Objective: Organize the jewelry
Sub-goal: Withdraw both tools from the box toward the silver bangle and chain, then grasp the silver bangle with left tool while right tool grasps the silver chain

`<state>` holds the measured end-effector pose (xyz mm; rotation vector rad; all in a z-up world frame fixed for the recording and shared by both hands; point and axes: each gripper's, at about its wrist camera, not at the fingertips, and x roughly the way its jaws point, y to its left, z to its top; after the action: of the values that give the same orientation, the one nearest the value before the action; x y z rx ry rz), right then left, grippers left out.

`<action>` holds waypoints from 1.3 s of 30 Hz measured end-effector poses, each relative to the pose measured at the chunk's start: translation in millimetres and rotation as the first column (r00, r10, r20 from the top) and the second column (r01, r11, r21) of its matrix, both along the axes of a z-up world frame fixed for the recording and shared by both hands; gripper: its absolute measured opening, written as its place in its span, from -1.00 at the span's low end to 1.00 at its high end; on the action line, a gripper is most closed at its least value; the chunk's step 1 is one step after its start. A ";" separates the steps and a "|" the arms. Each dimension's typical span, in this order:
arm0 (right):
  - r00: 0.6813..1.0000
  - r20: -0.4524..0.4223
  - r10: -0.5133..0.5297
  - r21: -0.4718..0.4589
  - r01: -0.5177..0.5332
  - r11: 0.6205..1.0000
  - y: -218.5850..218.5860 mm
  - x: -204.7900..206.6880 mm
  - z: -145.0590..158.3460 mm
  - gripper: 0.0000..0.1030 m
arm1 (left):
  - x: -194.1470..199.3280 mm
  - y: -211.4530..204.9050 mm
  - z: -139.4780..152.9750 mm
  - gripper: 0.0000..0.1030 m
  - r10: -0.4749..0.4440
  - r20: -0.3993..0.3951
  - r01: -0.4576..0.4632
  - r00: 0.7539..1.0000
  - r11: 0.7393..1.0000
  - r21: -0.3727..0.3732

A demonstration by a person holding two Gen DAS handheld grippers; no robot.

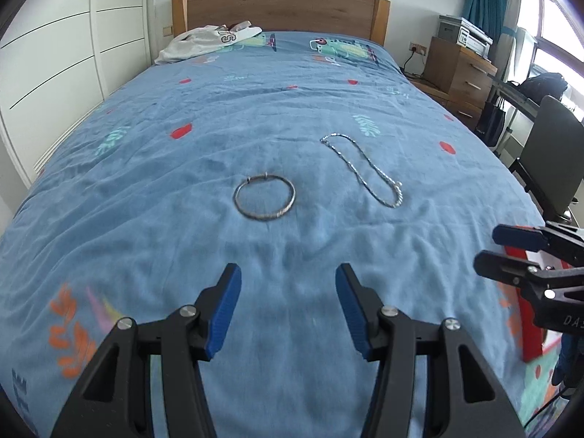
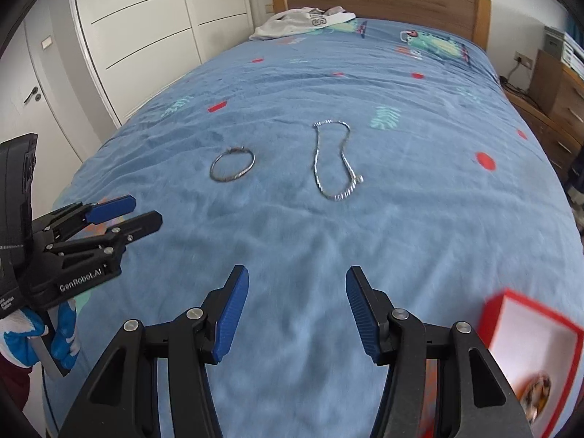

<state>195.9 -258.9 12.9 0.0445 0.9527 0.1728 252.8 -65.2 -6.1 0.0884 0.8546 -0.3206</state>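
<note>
Nearest the foot edge of the bed (image 1: 153, 168), the left gripper (image 1: 288, 281) hangs over bare blue bedspread with its blue-padded jaws spread apart and nothing between them; the right gripper (image 2: 297, 284) does likewise just beside it, jaws parted and empty. At the bed's near right corner sits an open red jewelry box (image 2: 564, 323) with a pale lining, something small and golden lying blurred inside it, next to the right gripper's outer finger. Beyond both tools a wide stretch of wrinkled cover lies free. Farther in, around the middle of the bed, a silver bangle (image 1: 264, 198) lies flat, and to its right, apart from it, a silver chain necklace (image 1: 365, 169) lies in a long loop. Well past these, at the head end's left corner, a white garment (image 1: 204, 42) is heaped against the wooden headboard (image 1: 281, 7). White wardrobe doors (image 1: 65, 54) run close along the left edge; a wooden drawer unit (image 1: 458, 73) and a dark chair (image 1: 553, 153) crowd the right edge.
</note>
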 end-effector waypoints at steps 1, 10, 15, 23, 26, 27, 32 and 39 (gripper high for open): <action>1.000 0.003 0.003 -0.003 -0.003 1.000 0.6 13.1 -3.9 0.11 | 9.3 -2.0 -2.3 0.01 -0.002 -0.001 0.002 1.000 1.000 0.004; 1.000 -0.001 0.004 0.007 -0.004 1.000 -3.9 117.7 -42.7 0.30 | 99.9 -29.1 -40.0 0.01 -0.060 -0.014 0.061 0.998 0.997 0.049; 1.000 -0.028 -0.002 0.010 0.002 1.000 -8.9 152.3 -65.5 0.31 | 128.4 -38.8 -66.2 0.01 -0.083 -0.052 0.088 0.995 0.991 0.099; 0.999 -0.041 -0.014 -0.006 0.014 1.000 -11.9 177.5 -89.1 0.32 | 136.7 -46.6 -79.8 -0.02 -0.093 -0.043 0.097 0.995 0.989 0.111; 0.999 -0.037 -0.015 -0.016 0.014 1.000 -12.2 175.5 -90.5 0.26 | 133.4 -46.9 -80.2 -0.12 -0.093 -0.035 0.097 0.995 0.989 0.108; 0.999 -0.036 -0.019 -0.017 0.018 1.000 -13.3 175.0 -90.3 0.17 | 131.6 -48.4 -80.3 -0.19 -0.095 -0.033 0.098 0.995 0.989 0.108; 0.998 -0.042 -0.044 0.021 0.045 0.999 -23.7 169.9 -89.3 -0.32 | 124.3 -53.3 -78.8 -0.50 -0.092 -0.033 0.095 0.995 0.991 0.095; 0.998 -0.046 -0.040 0.073 0.044 0.996 -26.5 143.2 -87.9 -0.90 | 110.6 -55.6 -73.1 -0.93 -0.101 -0.073 0.105 0.992 0.993 0.053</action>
<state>339.1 -285.4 -74.9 0.1373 0.9887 0.1689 363.4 -120.8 -79.2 0.1758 0.9304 -0.3978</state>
